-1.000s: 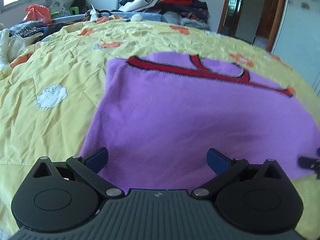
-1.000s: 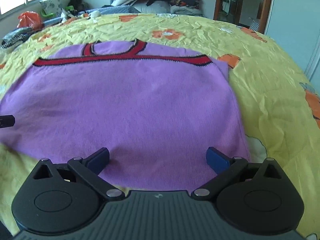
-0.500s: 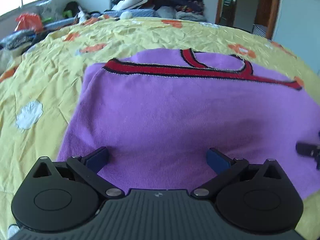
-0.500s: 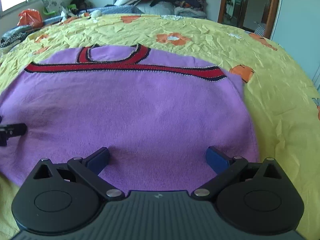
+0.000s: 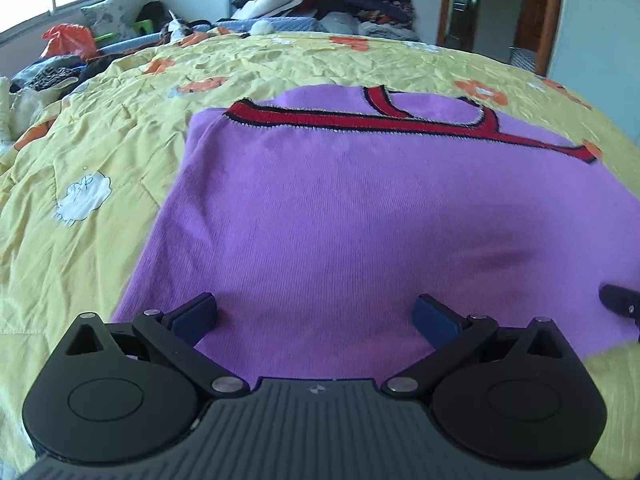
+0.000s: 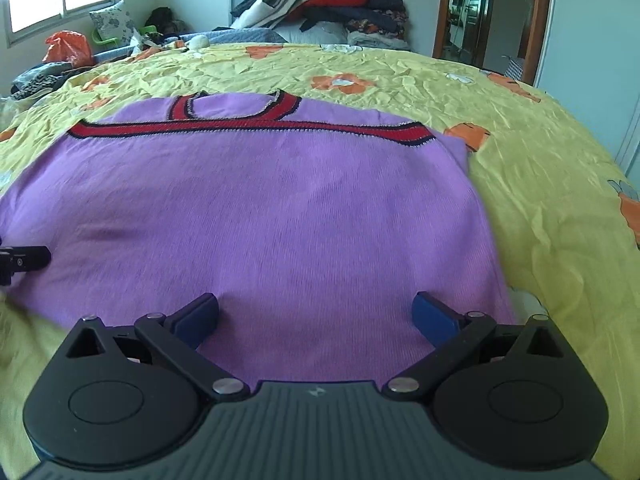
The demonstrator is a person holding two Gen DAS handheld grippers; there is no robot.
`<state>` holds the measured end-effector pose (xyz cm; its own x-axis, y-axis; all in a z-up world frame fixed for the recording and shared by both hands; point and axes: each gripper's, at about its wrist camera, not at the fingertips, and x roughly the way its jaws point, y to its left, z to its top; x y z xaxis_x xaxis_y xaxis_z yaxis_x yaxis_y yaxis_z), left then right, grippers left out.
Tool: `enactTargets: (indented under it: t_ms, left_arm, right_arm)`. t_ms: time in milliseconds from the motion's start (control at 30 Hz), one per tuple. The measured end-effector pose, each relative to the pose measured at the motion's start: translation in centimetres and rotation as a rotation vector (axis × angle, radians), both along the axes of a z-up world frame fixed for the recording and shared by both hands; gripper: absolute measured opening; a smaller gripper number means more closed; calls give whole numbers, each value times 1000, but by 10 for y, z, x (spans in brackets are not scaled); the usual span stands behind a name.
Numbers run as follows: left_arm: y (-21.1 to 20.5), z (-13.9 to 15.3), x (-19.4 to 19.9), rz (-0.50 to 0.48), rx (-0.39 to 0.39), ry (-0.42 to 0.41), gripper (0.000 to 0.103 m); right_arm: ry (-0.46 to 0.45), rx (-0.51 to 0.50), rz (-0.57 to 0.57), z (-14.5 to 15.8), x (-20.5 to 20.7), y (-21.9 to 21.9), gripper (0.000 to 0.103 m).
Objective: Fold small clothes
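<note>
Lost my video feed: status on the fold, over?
Left gripper open, right gripper open, both over the near hem. Purple sweater flat on yellow bedspread, ungripped. Nothing in the way.

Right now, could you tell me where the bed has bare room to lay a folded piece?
Bare yellow bedspread lies right of the purple sweater, towards the door, and left of it around the white sheep patch. The headboard end is crowded with a clothes pile.
</note>
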<state>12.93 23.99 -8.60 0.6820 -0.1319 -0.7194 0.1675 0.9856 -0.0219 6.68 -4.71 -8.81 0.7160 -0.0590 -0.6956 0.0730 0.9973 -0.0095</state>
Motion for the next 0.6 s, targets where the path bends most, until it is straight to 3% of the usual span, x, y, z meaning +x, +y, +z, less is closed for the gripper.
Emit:
enactTargets:
  t_ms: [133,233,300,367,600]
  left_arm:
    - [11,-1,-12,-20,1,-6,103]
    - [20,7,-9,0,-7,40,103]
    - [25,19,-9,2,-53,3,103]
    - [20,28,2,-7,-65,-26,103]
    - [-14,24,88,-8,-86,-17,103]
  right_arm:
    - [-15,-2,21,-1,-20,-3,103]
    - [19,-4,91,9,-23,-5,103]
    - [-53,-4,72,22,-21,-11,103]
    - [-110,-26,57,31,-2,-16,103]
    - [-63,15,79,19,108,-36,103]
